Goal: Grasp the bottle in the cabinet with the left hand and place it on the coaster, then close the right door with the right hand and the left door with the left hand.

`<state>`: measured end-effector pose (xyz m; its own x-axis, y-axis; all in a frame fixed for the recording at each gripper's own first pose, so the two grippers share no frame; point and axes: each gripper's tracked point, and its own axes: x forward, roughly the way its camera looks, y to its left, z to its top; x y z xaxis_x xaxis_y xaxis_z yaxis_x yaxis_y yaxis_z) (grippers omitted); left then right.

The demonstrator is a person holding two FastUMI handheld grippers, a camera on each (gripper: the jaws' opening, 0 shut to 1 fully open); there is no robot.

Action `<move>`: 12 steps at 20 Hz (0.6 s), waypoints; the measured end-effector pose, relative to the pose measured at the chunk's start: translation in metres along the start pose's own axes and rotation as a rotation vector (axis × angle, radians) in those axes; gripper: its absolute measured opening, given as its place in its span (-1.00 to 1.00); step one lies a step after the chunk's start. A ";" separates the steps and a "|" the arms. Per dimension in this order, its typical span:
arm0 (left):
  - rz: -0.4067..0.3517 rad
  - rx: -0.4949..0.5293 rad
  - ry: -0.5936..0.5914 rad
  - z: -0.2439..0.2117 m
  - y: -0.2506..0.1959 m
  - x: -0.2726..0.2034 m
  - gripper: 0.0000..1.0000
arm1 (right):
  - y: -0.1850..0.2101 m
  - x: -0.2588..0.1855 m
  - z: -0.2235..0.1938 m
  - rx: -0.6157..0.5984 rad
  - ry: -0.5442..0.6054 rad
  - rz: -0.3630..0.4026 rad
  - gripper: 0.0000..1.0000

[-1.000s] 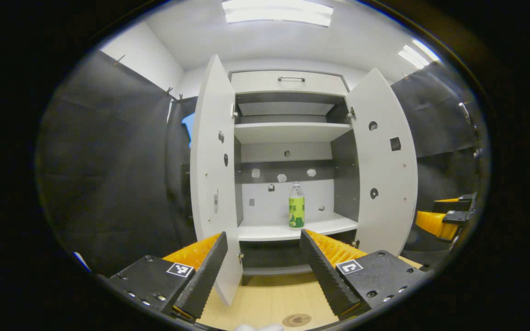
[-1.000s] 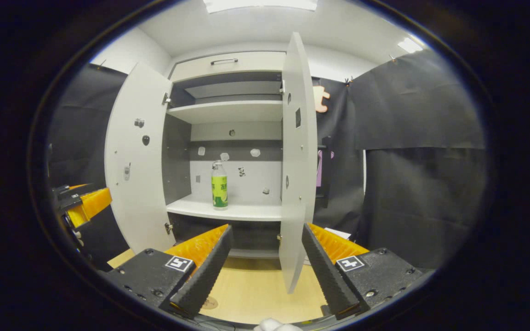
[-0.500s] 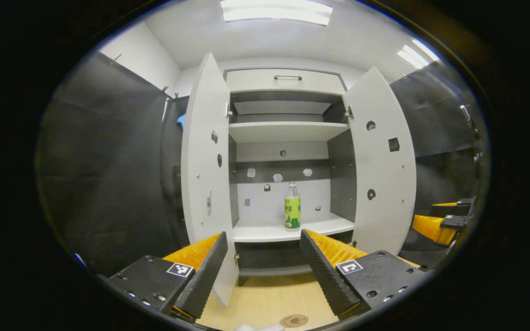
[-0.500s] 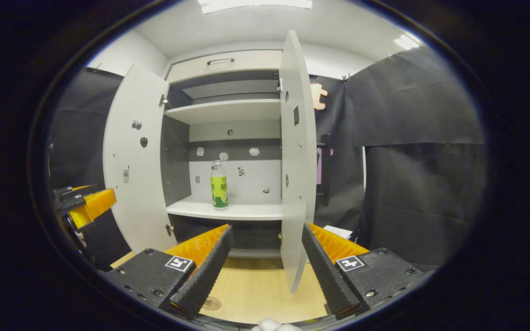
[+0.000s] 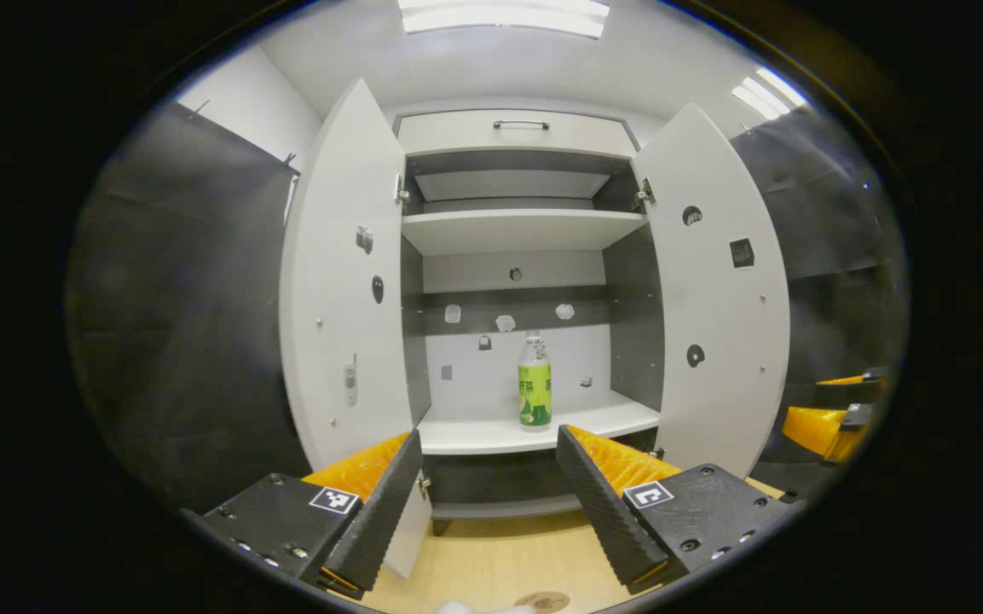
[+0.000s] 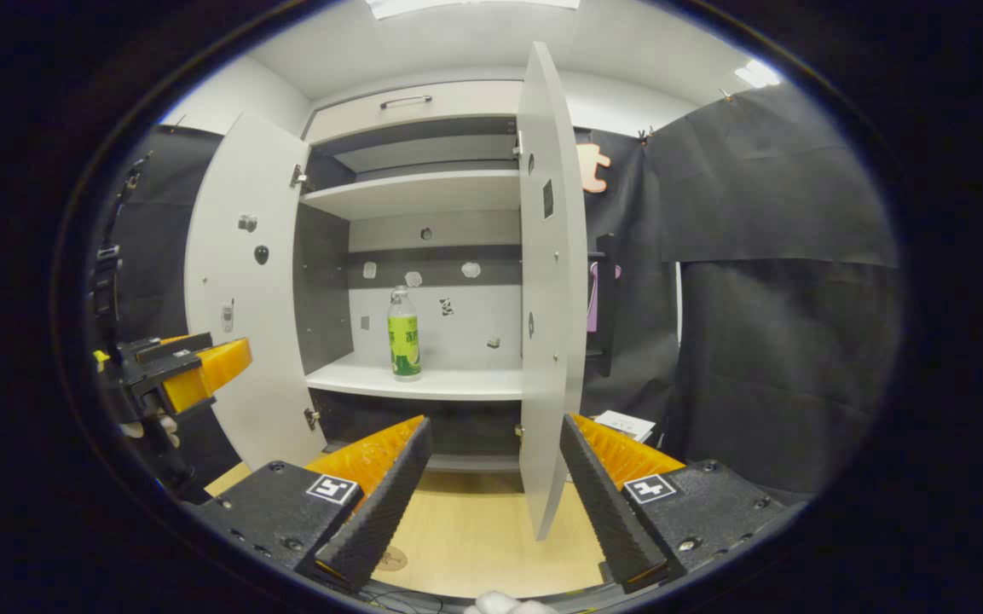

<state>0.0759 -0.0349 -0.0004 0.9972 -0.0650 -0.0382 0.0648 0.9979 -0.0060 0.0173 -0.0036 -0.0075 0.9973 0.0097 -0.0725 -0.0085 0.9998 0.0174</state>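
While both grippers gape empty | bottle point(image 5: 534, 381) shelved | left gripper point(image 6: 193, 375) beside left door point(image 6: 239, 290)

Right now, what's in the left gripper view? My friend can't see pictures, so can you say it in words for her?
A white cabinet stands with both doors wide open, and a clear bottle with a green label stands upright on its lower shelf. The open left gripper points toward it from below, above a wooden table with a round coaster at the near edge.
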 end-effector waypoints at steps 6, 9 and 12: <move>-0.049 -0.027 -0.041 0.018 -0.021 0.089 0.94 | 0.002 -0.001 0.008 -0.017 0.011 -0.003 0.97; -0.072 -0.029 -0.044 0.026 -0.031 0.143 0.94 | 0.002 -0.004 0.006 -0.020 0.032 -0.014 0.97; -0.067 -0.029 -0.051 0.030 -0.043 0.196 0.96 | -0.003 -0.006 0.006 -0.026 0.053 -0.032 0.97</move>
<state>0.2698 -0.0903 0.0226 0.9913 -0.1310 0.0146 0.1314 0.9907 -0.0360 0.0117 -0.0068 -0.0010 0.9918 -0.0220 -0.1257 0.0207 0.9997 -0.0117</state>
